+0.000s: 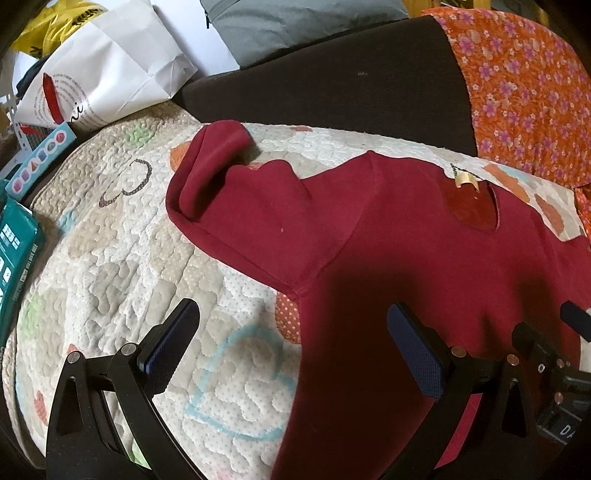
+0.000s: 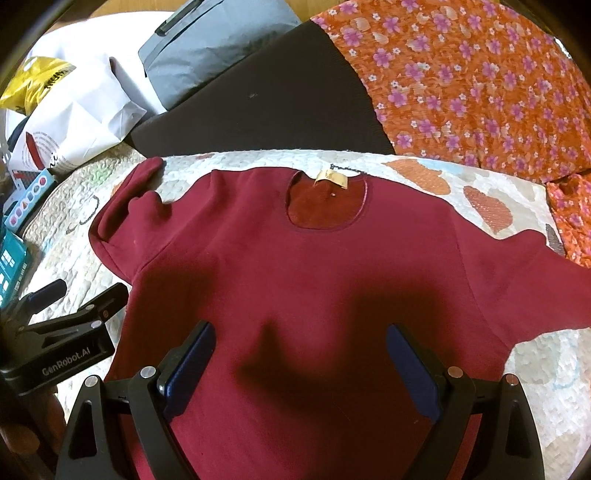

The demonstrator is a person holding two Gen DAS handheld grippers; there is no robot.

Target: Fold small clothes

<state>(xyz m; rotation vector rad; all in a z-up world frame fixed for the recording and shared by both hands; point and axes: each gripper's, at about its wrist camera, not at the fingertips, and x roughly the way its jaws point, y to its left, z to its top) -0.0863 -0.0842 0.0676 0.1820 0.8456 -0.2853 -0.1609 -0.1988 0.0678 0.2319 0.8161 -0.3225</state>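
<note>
A small dark red sweatshirt (image 2: 295, 266) lies flat, front up, on a quilted patterned mat (image 2: 535, 373). Its neck opening with a tan label (image 2: 332, 181) points away from me. The left sleeve (image 1: 221, 184) is bent, its cuff folded back toward the body; the right sleeve (image 2: 524, 266) stretches out sideways. My left gripper (image 1: 291, 325) hovers open over the shirt's left side edge, one finger above the mat, the other above the cloth. My right gripper (image 2: 301, 339) hangs open over the lower middle of the shirt. The left gripper (image 2: 79, 301) also shows in the right wrist view.
A dark cushion (image 2: 266, 107) and an orange flowered cloth (image 2: 480, 92) lie behind the mat. At the far left sit a white paper bag (image 1: 110, 70), a yellow bag (image 1: 59, 22), a grey pouch (image 2: 210, 48) and teal boxes (image 1: 14, 251).
</note>
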